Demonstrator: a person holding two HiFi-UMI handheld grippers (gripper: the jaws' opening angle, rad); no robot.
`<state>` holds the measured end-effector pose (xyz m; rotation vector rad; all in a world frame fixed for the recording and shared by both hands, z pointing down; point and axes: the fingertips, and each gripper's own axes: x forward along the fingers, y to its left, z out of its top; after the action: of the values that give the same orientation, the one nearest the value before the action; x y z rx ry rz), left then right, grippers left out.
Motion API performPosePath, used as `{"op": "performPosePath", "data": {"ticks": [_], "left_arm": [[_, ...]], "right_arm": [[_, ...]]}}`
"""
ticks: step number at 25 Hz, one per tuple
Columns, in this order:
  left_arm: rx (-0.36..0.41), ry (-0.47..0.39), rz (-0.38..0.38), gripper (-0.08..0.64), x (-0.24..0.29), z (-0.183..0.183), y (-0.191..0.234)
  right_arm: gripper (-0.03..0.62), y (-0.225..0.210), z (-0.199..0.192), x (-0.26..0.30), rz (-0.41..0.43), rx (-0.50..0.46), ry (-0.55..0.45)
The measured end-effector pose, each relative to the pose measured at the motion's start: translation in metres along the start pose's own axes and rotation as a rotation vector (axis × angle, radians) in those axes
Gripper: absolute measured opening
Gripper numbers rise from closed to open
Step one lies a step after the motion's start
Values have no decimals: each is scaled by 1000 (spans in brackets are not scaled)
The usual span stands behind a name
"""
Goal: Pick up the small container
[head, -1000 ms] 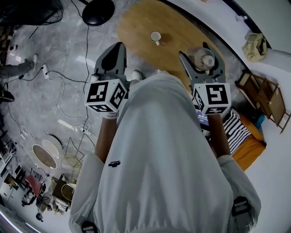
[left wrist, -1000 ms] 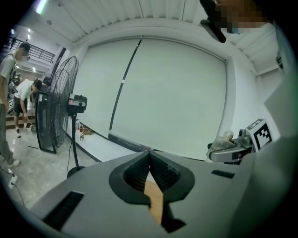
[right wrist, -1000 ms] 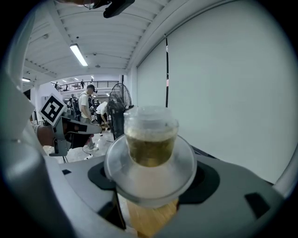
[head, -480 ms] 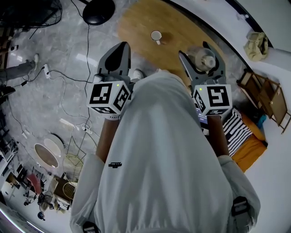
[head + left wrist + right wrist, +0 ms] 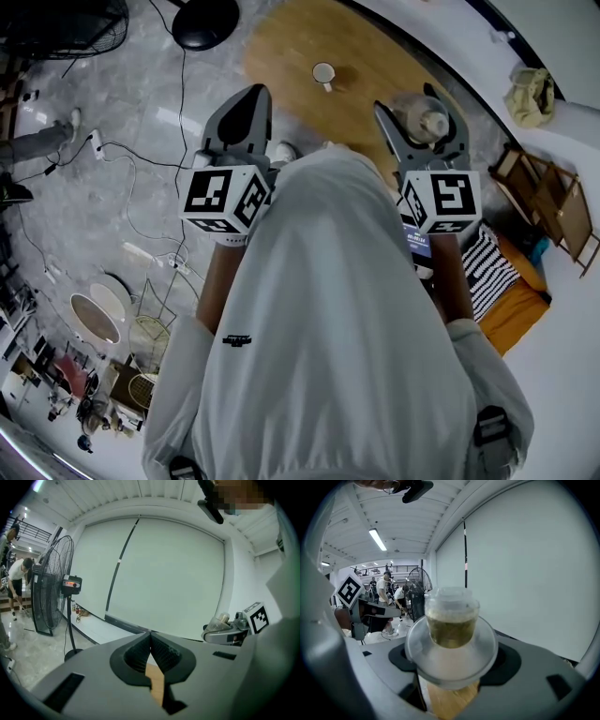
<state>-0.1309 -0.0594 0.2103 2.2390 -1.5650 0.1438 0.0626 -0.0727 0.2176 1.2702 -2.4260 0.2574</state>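
The main step looks done. The right gripper (image 5: 419, 111) has its fingers (image 5: 513, 663) clamped on the small clear container (image 5: 451, 625), one on each side of its wide lower part. It is held upright above the far right part of the oval wooden bench (image 5: 300, 42). In the right gripper view some wood shows below the container, so I judge it is already lifted, but no view shows the gap under it clearly. What may be left is only to raise it a little more and keep it steady.

The left gripper (image 5: 248, 96) has its fingers together with nothing between them. It hangs over the floor just beside the near left edge of the bench and takes no part.

A small cup (image 5: 322, 73) stands further away on the bench, well apart from the container.

The bottom of the container is hidden by its own wide rim. The person's light shirt (image 5: 328, 309) covers the near edge of the bench. The yellowish content cannot be named
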Motion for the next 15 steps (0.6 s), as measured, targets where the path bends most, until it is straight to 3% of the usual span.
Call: {"op": "performPosePath", "data": {"ticks": [15], "left_arm": [[1,6,-6,18,-8,-4,-4]], "right_arm": [[341,7,1,-5,-2,-7,-8]]}}
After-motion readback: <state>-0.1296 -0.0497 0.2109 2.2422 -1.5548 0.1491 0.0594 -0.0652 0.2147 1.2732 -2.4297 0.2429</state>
